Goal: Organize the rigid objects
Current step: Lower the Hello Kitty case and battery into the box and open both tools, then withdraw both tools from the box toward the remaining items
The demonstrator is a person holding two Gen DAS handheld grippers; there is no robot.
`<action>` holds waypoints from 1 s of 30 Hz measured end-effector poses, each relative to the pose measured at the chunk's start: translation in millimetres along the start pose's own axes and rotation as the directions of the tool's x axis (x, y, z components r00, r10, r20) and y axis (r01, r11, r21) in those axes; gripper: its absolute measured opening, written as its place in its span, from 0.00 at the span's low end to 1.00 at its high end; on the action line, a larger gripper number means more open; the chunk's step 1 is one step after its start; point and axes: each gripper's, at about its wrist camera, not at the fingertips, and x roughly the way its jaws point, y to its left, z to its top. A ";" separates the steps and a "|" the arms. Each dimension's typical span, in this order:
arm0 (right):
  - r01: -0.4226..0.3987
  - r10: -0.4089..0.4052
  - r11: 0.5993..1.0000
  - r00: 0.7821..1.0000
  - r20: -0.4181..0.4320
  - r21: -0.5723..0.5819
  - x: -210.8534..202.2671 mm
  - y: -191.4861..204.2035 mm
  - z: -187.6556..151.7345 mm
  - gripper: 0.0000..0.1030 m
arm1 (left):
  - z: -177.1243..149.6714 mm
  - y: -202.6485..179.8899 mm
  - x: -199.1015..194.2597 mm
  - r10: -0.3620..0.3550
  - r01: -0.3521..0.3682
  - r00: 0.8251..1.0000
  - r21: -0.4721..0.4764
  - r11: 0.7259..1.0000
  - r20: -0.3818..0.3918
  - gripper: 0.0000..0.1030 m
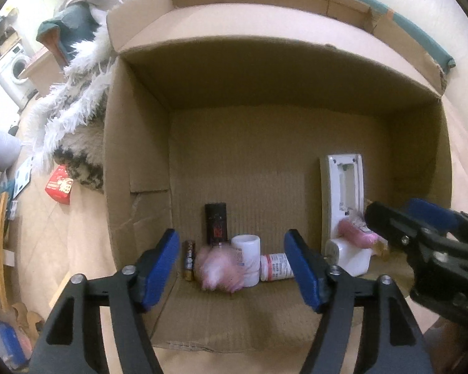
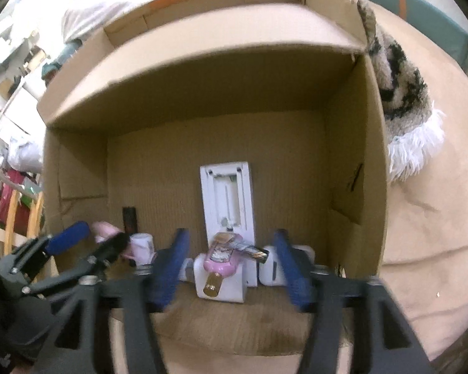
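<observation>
An open cardboard box (image 1: pixel 134 155) holds the objects. My left gripper (image 1: pixel 232 268) is open above its floor, with a blurred pink fluffy thing (image 1: pixel 218 269) between the fingers and free of the pads. Around it lie a battery (image 1: pixel 188 258), a black device (image 1: pixel 216 224), a white jar (image 1: pixel 248 249) and a pill bottle (image 1: pixel 276 266) on its side. My right gripper (image 2: pixel 232 265) is open over a pink bottle with a gold cap (image 2: pixel 218 263) resting on a white charger (image 2: pixel 224 290). Behind these lies a white remote (image 2: pixel 226 199), back side up.
The box's side walls (image 2: pixel 352 162) and raised far flap (image 2: pixel 202 37) close in both grippers. A second white block (image 2: pixel 273 271) sits by the right finger. A shaggy white and grey rug (image 1: pixel 75 99) lies outside the box, with a red packet (image 1: pixel 59 188) on the floor.
</observation>
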 end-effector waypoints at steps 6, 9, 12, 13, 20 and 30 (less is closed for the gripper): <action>-0.065 0.062 0.996 0.997 0.046 0.061 -11.1 -8.2 4.6 1.00 | 1.2 -1.5 -4.2 -0.009 0.009 1.000 0.012 1.000 0.010 0.70; -0.087 0.082 0.993 0.995 0.058 0.082 -12.8 -11.4 4.8 1.00 | 2.4 -0.2 -6.1 -0.026 0.026 1.000 -0.003 1.000 0.009 0.70; -0.101 0.094 0.990 0.993 0.064 0.099 -16.6 -15.0 5.9 1.00 | 2.5 6.1 -7.7 -0.052 0.052 0.999 -0.028 0.998 -0.001 0.70; -0.104 0.098 0.989 0.993 0.066 0.104 -17.6 -16.5 5.7 1.00 | 2.1 7.5 -9.2 -0.072 0.072 0.997 -0.037 0.997 -0.006 0.70; -0.180 0.163 0.965 0.981 0.102 0.193 -31.4 -26.3 2.9 1.00 | -3.0 19.5 -34.1 -0.160 0.159 0.987 -0.065 0.985 0.001 0.71; -0.144 0.125 0.971 0.986 0.107 0.192 -56.7 -37.4 -24.0 1.00 | -29.8 35.5 -65.5 -0.079 0.083 0.996 -0.130 0.988 0.040 0.71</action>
